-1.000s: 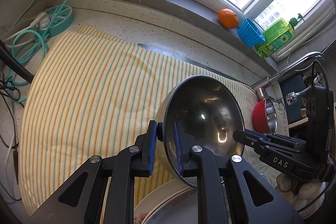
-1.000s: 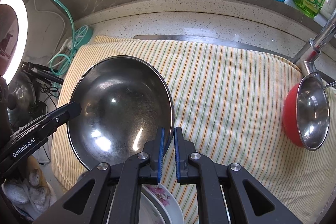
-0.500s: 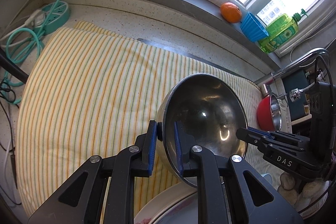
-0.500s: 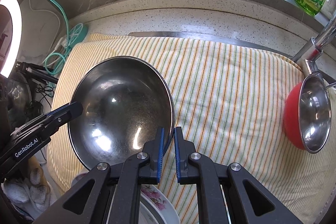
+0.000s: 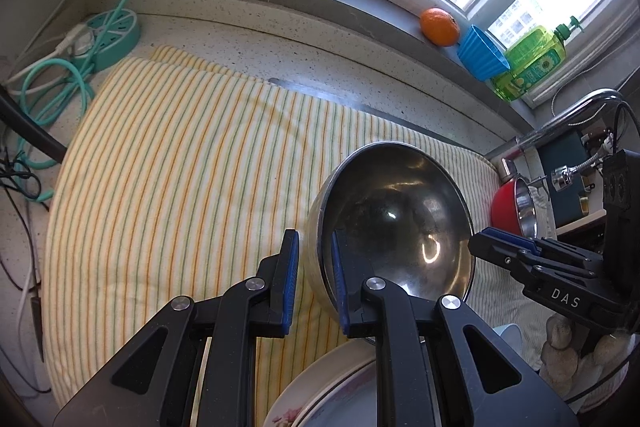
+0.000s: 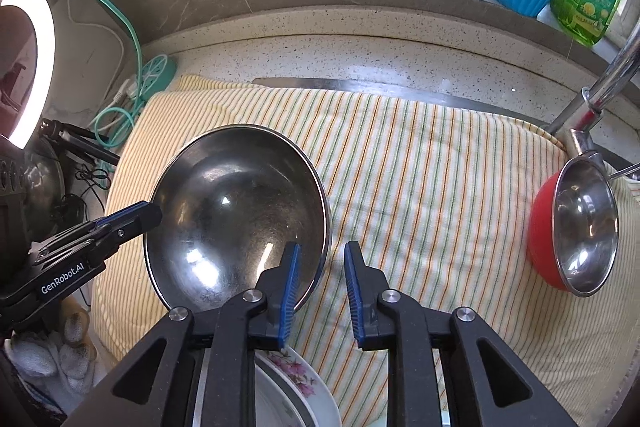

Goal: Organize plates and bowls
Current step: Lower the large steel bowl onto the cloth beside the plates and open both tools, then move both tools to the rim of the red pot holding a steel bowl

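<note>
Steel bowl [image 5: 394,223] clamped in "GenRobot.AI" left hand-held gripper [image 5: 314,277]; "DAS" right hand-held gripper [image 6: 318,285] apart at rim

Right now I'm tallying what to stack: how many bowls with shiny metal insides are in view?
2. The large plain steel bowl is held above the striped towel by the left gripper; the red-outside steel bowl lies tipped near the faucet.

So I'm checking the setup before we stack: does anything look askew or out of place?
The red bowl stands out: it lies tipped on its side at the right end of the striped towel, its steel-lined opening facing sideways. The large steel bowl is also tilted, but the left tool is gripping its rim. No spills or damage visible.
</note>
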Available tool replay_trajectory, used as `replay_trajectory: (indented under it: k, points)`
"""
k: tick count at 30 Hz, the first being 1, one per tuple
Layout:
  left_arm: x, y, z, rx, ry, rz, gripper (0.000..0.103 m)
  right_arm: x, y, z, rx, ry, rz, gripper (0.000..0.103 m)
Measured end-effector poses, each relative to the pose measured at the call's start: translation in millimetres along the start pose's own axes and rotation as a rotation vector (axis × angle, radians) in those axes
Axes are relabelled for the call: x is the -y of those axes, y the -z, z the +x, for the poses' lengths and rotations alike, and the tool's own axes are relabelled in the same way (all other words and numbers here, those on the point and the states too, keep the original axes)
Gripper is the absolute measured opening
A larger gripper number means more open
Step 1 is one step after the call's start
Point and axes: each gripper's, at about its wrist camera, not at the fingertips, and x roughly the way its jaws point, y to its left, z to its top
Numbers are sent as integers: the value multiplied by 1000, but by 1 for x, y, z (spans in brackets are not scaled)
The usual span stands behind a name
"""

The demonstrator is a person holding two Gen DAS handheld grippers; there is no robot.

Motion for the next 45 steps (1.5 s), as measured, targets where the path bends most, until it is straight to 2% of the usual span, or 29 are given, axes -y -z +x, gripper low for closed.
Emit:
replay_trajectory:
  k: [2,10,13,18,20,23,26,30,34,38,45]
  points:
    - [-2,-1,-8,19,-1,-8,14,3,1,-8,17,3,4,27]
    - [4,3,-41,71,24,9,14,14,19,-50,109,8,19,28]
    - [11,7,-53,92,39,26,14,21,35,-74,177,-13,27,28]
    - [24,17,-67,114,73,57,14,38,68,-115,298,45,39,30]
    - [29,23,-68,107,97,63,15,50,83,-127,328,51,75,31]
    - [36,31,-68,89,125,77,15,74,106,-141,373,33,172,39]
    - [50,40,-67,81,137,104,15,98,126,-153,412,36,257,39]
    - [73,54,-64,71,145,147,15,122,143,-160,422,50,299,44]
    - [98,66,-56,42,175,166,16,138,154,-158,385,82,290,44]
    - [124,79,-44,19,162,206,16,151,164,-150,357,42,295,44]
    - [144,99,-24,-36,142,177,16,178,170,-125,288,-13,310,44]
